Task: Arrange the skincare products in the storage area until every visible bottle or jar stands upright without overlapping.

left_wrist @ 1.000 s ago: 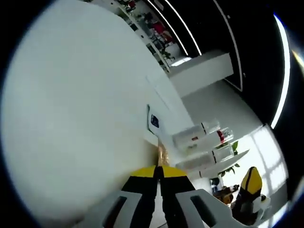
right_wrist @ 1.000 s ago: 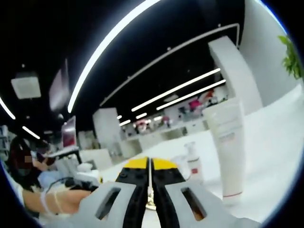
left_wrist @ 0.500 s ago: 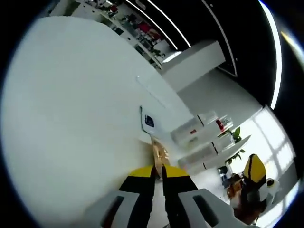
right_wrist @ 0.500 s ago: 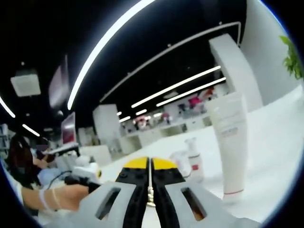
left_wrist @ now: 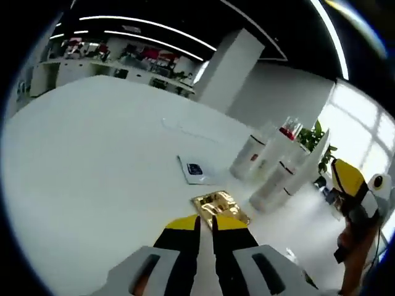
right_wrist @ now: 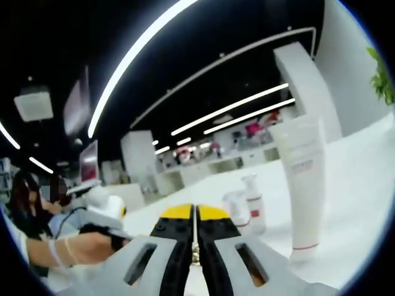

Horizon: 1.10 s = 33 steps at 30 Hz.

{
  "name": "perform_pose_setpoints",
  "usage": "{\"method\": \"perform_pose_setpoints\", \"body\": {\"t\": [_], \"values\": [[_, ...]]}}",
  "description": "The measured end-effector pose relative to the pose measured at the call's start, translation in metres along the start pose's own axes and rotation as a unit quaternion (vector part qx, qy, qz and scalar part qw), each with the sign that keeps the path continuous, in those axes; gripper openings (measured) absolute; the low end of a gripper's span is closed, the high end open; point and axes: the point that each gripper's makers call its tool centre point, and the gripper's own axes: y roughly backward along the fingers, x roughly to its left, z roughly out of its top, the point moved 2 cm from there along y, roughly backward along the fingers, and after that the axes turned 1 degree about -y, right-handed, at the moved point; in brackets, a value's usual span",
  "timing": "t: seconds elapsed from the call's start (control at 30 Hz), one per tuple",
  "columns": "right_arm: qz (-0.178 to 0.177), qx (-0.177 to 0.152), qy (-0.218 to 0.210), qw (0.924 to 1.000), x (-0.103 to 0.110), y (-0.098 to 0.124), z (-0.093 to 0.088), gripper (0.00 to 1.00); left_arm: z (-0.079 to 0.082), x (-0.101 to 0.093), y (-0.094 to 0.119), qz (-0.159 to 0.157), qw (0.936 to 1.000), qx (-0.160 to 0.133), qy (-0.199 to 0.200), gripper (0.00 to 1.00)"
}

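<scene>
White table [left_wrist: 92,160], half-hidden gold object [left_wrist: 219,205]

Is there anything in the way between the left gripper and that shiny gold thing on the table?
Nothing visible. In the left gripper view, the left gripper, its jaws shut, sits just short of the gold packet lying flat on the white table. The upright white bottles and the flat white card are beyond it.
</scene>
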Motion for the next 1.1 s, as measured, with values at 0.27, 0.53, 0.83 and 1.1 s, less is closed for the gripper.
{"method": "perform_pose_setpoints", "body": {"t": [0.27,0.53,0.83,1.1], "values": [[-0.002,0.006,0.004,1.0,-0.001,-0.001,-0.003,0.0,-0.002,-0.012,-0.015,-0.027,0.9992,0.03,-0.007,0.16],[-0.004,0.005,0.006,1.0,-0.002,0.0,-0.002,0.0,0.0,-0.01,-0.017,-0.029,0.9987,0.04,-0.012,0.16],[-0.002,0.007,0.007,0.9999,-0.002,-0.001,-0.004,0.0,0.004,-0.017,-0.012,-0.028,0.9947,0.019,-0.097,0.25],[0.006,0.024,0.023,0.9994,0.005,-0.001,-0.008,0.0,0.004,-0.041,0.019,-0.086,0.9905,-0.007,-0.107,0.28]]}}
